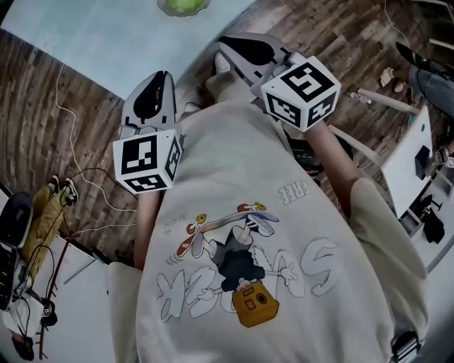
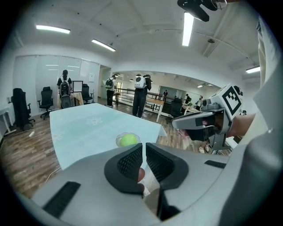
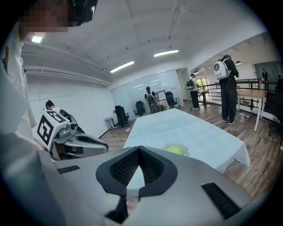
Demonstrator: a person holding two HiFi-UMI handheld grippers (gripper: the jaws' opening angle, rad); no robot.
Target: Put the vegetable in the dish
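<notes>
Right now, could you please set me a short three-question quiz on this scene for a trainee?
1. True or false: the vegetable lies in the dish on the table.
2. The left gripper and the right gripper hold: A the vegetable, B the dish, C nothing.
3. Fill in: the jaws of both grippers are ____.

Key: 1 true; 2 C; 3 shut.

Dish and green vegetable half beyond head view's top edge
</notes>
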